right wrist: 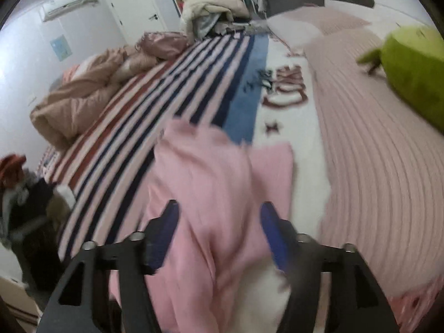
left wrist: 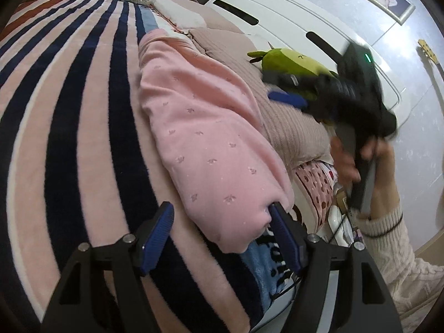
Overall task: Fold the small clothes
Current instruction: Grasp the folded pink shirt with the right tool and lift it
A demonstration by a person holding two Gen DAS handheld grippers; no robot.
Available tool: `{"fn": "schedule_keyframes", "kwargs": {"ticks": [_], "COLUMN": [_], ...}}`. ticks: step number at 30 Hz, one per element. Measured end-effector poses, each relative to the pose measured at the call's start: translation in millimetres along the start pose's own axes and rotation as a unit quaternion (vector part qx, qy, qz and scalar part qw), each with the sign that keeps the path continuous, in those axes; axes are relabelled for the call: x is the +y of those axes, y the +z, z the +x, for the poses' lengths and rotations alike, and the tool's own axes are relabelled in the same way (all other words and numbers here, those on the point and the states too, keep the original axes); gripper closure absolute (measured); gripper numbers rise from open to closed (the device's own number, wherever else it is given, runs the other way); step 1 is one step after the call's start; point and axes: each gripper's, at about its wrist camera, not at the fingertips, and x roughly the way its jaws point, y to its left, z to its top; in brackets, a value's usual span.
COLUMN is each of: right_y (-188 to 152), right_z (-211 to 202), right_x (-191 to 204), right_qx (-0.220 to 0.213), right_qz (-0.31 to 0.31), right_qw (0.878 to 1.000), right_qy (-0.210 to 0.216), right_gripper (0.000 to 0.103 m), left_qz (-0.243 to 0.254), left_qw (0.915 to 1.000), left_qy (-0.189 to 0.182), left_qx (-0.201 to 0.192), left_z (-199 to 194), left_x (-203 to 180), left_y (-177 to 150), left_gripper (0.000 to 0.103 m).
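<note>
The pink garment (left wrist: 211,149) lies on the bed, on top of the striped blanket (left wrist: 69,127) and partly over a blue and white blanket with letters (right wrist: 280,97). It has tiny little flower marks all over it. It looks soft and thin, like baby clothes or pajamas. I think it is very light and floppy, so it will sag and bunch up if you lift it by one spot. It is not slippery and it will not break. The best places to grab it look like the corners and the edges, one with each tong, so it stays flat when it is folded over.

The left gripper (left wrist: 219,222) is down by the near end of the cloth. Its blue pads (left wrist: 158,230) are spread apart. One pad seems to touch the rounded end of the cloth, but it is not pinching it.

The right gripper (right wrist: 219,222) hangs over the cloth too. Its jaws are spread wide, with pink cloth seen between them, and nothing is squeezed. This picture is blurry, so I cannot tell if the pads touch the cloth.

From the left side you can see the right gripper (left wrist: 349,91) held up by a hand (left wrist: 349,163) in a white knit sleeve (left wrist: 405,252).

A green plush toy (left wrist: 288,63) sits on the ribbed pink cover (right wrist: 369,149) near the white headboard (left wrist: 277,16). A lumpy tan quilt (right wrist: 83,94) is bunched at the far side.
</note>
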Motion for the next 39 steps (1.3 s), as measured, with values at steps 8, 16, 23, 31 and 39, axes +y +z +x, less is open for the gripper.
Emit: {"fn": "schedule_keyframes", "kwargs": {"ticks": [8,16,23,31,39], "right_y": [30,13,-4,-20,-7], "right_z": [41,52,22,97,86], "right_x": [-5,-42,-58,-72,-47], "right_qx": [-0.002,0.056,0.087,0.133,0.073], "right_qz": [-0.005,0.034,0.076,0.182,0.18], "right_qw": [0.999,0.995,0.993,0.965,0.963], "right_qy": [-0.05,-0.072,0.004,0.133,0.188], "right_gripper": [0.096,0.082,0.034,0.046,0.085], "left_qz": [0.003,0.013,-0.016,-0.082,-0.025], "left_qw": [0.9999,0.9997,0.9989,0.9922,0.9992], "left_qy": [0.015,-0.022,-0.036,-0.057,-0.011], "left_qx": [0.005,0.005,0.025,0.075,0.031], "left_z": [-2,-6,8,61,14], "left_x": [-2,-5,26,46,8], "left_y": [-5,13,68,66,81], "left_gripper": [0.036,0.035,0.03,0.061,0.079]}}
